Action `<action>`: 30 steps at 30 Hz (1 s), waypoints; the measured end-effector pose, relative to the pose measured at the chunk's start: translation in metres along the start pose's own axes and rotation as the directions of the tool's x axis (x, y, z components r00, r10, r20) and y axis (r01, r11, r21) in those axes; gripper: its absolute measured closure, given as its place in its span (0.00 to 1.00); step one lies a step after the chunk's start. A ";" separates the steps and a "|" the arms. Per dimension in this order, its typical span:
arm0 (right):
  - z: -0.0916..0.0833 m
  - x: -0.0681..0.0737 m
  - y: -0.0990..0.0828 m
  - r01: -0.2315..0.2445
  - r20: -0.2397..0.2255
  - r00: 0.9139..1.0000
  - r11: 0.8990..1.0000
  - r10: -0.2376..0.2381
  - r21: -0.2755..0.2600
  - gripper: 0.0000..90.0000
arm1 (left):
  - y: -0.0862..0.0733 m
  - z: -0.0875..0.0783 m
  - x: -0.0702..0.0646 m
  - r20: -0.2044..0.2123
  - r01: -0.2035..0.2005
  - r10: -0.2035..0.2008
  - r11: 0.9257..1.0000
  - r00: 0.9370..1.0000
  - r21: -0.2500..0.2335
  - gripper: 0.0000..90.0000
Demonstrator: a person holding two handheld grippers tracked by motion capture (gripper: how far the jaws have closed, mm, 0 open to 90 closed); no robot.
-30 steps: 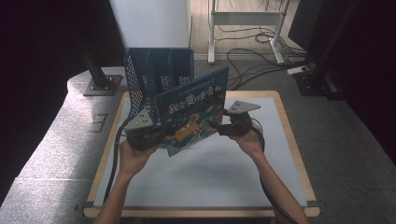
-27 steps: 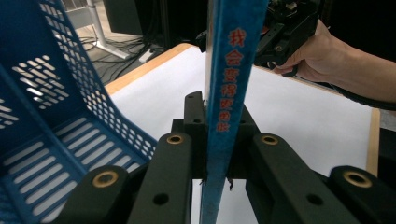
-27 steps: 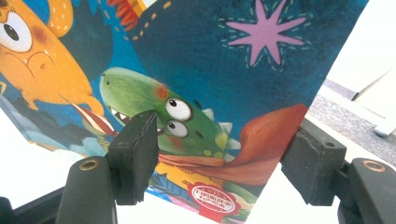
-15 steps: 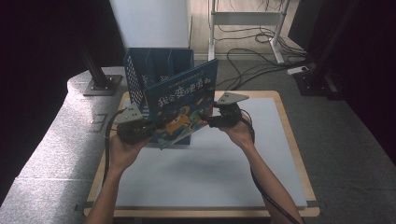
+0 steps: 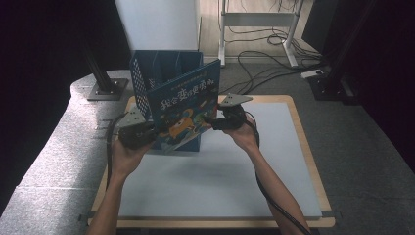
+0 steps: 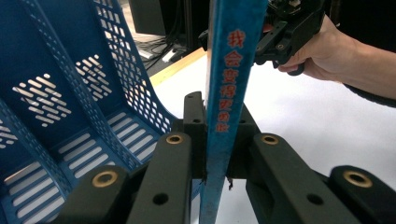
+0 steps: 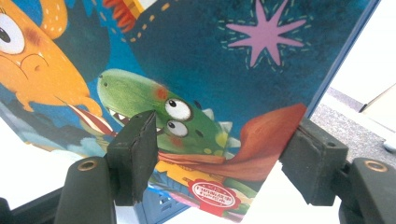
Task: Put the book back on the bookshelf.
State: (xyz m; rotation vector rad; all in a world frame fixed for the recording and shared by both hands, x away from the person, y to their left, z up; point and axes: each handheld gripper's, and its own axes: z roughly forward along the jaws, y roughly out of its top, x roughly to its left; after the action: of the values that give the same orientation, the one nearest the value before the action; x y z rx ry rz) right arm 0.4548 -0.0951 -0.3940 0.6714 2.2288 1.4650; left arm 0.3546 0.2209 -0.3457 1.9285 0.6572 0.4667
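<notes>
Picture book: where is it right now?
In the high view the picture book is held up above the table's far left, between the left gripper on its spine and the right gripper, just in front of the blue file rack.

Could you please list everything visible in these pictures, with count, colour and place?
book: one, blue cover with cartoon creatures, held upright above the table in front of the file rack
file rack: one, blue, perforated, standing at the far left of the table
table: one, white top with a wooden rim, under the hands
cables: several, dark, on the floor beyond the table
white frame: one, on the floor behind the table
left gripper: one, black, shut on the book's spine
right gripper: one, black, jaws either side of the book's lower corner; contact unclear
hands: two, each holding a gripper
</notes>
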 end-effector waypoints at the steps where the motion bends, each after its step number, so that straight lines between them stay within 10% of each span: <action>1: 0.001 0.000 0.000 -0.001 0.001 1.000 1.000 0.001 0.000 0.34 | 0.000 0.000 0.000 -0.001 0.004 -0.004 1.000 1.000 -0.001 0.91; 11: 0.004 0.001 -0.006 -0.021 0.057 0.998 0.999 0.019 0.033 0.34 | 0.000 -0.001 -0.006 -0.059 0.008 -0.007 1.000 0.998 0.010 0.92; 16: -0.001 0.003 -0.020 -0.094 0.088 0.992 0.995 0.096 -0.021 0.62 | -0.003 -0.003 -0.003 -0.069 0.033 -0.033 0.999 0.997 0.002 0.92; 20: 0.007 0.009 -0.027 -0.088 0.017 0.996 0.996 0.088 -0.001 0.71 | -0.003 -0.003 -0.002 -0.066 0.041 -0.041 0.999 0.997 -0.004 0.92; 30: 0.036 0.017 -0.023 -0.107 0.034 0.994 0.994 0.106 0.021 0.79 | -0.001 -0.002 -0.005 -0.093 0.057 -0.056 0.998 0.994 0.004 0.91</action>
State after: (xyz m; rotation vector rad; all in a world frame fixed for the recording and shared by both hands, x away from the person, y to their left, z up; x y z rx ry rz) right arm 0.4572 -0.0664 -0.4301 0.8272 2.2185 1.4689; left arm 0.3497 0.2195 -0.3460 1.8978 0.7719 0.5218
